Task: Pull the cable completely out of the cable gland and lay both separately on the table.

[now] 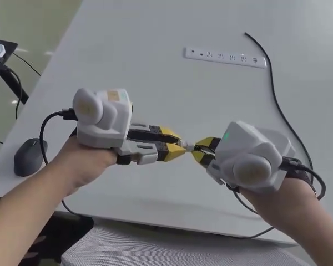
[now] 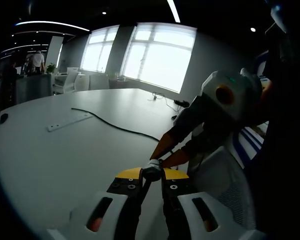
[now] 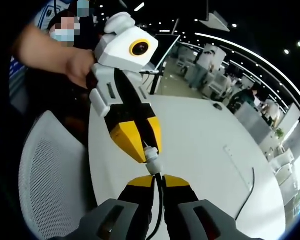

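While the two meet tip to tip, left tool (image 1: 178,145) clamped on cable gland (image 2: 151,170), right tool (image 3: 159,181) clamped on cable (image 3: 161,201)

An open-plan office: a long white worktop (image 1: 144,50) with a power strip (image 1: 225,57) and computer mouse (image 1: 29,156), a mesh chair (image 3: 45,170), big windows (image 2: 160,57) and desk rows (image 3: 210,67) (under strip lights (image 2: 50,23)) beyond.
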{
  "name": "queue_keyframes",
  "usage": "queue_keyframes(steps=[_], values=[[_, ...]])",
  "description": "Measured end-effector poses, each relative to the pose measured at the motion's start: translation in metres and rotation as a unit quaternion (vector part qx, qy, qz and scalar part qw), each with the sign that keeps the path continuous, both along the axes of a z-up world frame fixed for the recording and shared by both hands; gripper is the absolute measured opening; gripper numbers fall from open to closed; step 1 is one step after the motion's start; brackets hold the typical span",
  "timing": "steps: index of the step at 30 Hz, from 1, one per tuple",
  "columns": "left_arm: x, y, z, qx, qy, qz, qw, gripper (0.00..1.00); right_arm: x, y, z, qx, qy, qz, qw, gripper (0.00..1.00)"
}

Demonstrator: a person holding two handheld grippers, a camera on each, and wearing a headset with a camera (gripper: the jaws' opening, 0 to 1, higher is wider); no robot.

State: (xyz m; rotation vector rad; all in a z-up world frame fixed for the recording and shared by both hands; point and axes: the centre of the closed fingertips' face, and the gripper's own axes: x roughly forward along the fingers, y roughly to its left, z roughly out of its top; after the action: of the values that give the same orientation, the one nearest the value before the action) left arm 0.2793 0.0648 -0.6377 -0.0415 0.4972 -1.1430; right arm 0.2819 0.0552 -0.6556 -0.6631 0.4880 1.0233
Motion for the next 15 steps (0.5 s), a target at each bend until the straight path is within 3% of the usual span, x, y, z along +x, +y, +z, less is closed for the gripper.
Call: queue_keyframes(steps=[15], values=[[0.0009,-0.0038,-0.0019,0.004,-0.003,-0.004,1.0000,0.14,0.0026,-0.0058,-0.0036,0.019,0.014,-0.035,0.9991,0.01]])
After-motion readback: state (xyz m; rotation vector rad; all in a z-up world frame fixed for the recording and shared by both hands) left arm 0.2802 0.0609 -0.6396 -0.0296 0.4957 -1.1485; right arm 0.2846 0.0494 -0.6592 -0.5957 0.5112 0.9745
